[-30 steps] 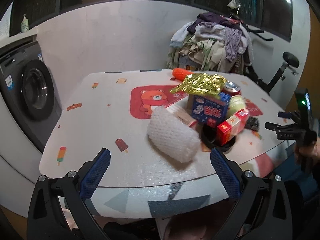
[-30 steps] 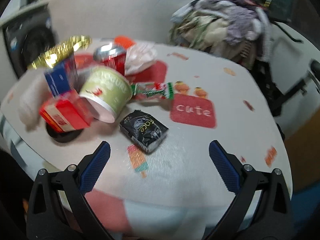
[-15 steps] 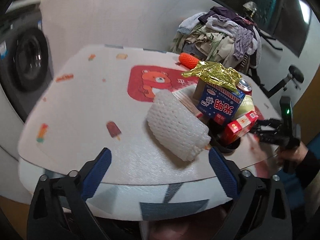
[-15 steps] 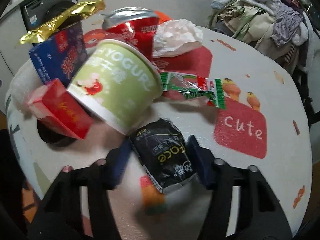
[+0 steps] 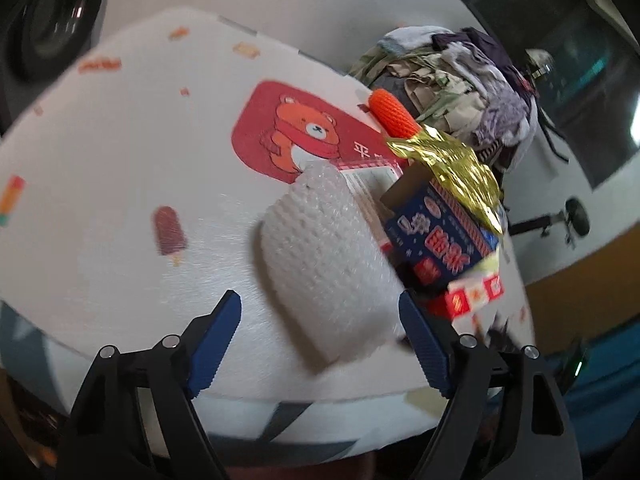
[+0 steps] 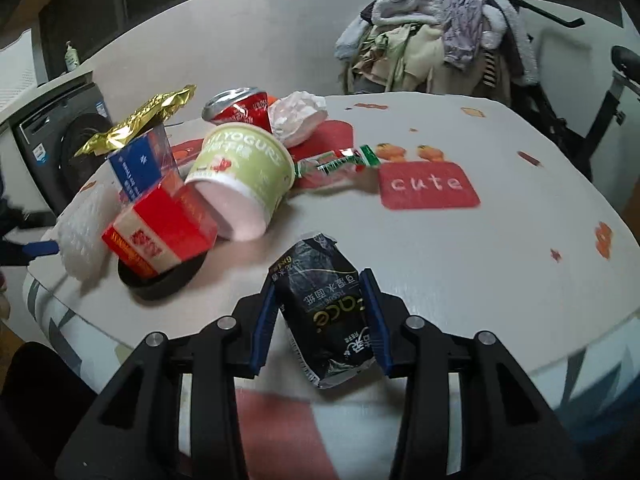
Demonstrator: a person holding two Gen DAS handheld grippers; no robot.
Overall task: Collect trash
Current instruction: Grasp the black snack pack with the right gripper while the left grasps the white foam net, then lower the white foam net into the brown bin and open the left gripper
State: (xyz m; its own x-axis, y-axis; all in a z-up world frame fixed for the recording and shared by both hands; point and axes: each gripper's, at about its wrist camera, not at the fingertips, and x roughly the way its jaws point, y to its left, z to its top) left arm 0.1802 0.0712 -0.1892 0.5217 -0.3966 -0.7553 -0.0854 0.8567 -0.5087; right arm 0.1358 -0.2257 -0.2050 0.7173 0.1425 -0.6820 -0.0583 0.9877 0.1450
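Note:
My right gripper [image 6: 320, 324] is shut on a black tissue packet [image 6: 324, 312] and holds it just above the table's near edge. My left gripper [image 5: 320, 340] is open, its fingers either side of a white foam-net roll [image 5: 328, 252] on the table [image 5: 120, 200]. A pile of trash lies around a black dish [image 6: 164, 280]: a red box [image 6: 160, 232], a green yogurt cup [image 6: 244, 176], a blue carton [image 6: 140, 160] topped by a gold wrapper [image 6: 140, 116], a red can [image 6: 240, 110], a crumpled white tissue [image 6: 296, 116] and a green wrapper [image 6: 336, 162].
An orange foam net [image 5: 392, 116] lies at the table's far side. A heap of clothes [image 6: 440, 36] stands behind the table. A washing machine [image 6: 60, 136] is at the left. An exercise bike [image 6: 600, 112] stands at the right.
My right gripper has closed on the black packet and lifted it off the table. My left gripper has moved in close around the white foam roll.

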